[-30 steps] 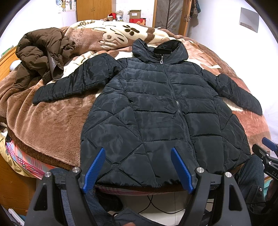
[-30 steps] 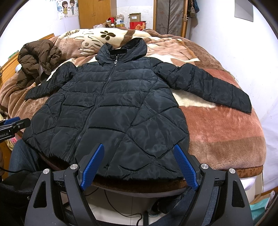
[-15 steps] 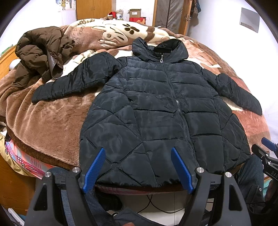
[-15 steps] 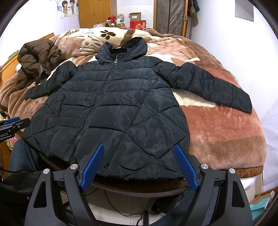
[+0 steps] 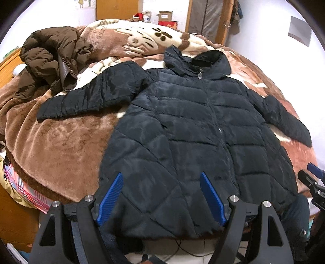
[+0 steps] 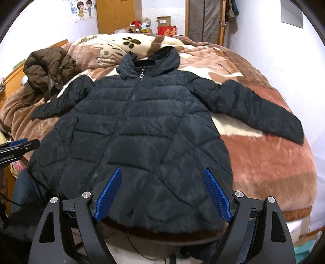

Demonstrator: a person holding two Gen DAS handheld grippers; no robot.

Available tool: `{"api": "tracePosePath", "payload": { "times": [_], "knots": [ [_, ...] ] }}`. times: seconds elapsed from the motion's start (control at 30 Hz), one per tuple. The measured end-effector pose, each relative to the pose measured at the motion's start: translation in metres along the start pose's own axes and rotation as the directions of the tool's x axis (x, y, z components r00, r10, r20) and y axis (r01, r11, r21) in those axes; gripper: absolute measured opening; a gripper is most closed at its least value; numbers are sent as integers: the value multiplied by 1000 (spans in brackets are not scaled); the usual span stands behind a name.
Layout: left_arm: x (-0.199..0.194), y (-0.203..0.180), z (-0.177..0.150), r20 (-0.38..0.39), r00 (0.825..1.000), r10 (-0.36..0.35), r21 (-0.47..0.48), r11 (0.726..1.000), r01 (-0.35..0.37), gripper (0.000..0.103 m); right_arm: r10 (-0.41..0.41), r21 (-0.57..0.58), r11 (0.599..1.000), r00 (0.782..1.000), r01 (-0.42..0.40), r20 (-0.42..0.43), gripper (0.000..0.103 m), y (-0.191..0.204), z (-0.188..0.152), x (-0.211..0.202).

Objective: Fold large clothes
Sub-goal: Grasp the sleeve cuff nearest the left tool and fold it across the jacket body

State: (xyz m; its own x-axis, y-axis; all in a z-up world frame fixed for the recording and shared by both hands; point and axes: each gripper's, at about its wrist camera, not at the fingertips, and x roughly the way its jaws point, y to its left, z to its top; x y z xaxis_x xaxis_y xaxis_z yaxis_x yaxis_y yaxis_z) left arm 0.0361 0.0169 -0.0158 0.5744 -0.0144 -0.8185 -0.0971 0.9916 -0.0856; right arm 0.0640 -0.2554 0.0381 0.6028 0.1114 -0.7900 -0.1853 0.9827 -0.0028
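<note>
On the bed (image 5: 61, 146), the black jacket (image 5: 193, 138) lies hood-away, hem toward both wide-spread tools (image 5: 161, 196) (image 6: 162, 194).

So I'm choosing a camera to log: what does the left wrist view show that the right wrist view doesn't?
Only the left wrist view: the striped cloth hanging under the bed's left edge, and the right claw at its right border. Only the right wrist view: the cartoon couple poster, and the left claw at its left border. Both: the black puffer jacket spread flat, zipped, sleeves out; the brown coat heaped behind; each view's own claw open.
</note>
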Motion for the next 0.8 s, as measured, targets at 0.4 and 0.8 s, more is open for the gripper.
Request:
{"api": "tracePosePath", "payload": {
  "times": [0.4,0.8],
  "knots": [
    [65,98,67,22,997,80,-148,986,-75,79,62,-114,991,998,-63,-13,82,36,81,68],
    [151,213,108,-31,990,134,-317,939,-137,79,71,-192,978,995,-84,-76,82,66,123,144]
  ]
}}
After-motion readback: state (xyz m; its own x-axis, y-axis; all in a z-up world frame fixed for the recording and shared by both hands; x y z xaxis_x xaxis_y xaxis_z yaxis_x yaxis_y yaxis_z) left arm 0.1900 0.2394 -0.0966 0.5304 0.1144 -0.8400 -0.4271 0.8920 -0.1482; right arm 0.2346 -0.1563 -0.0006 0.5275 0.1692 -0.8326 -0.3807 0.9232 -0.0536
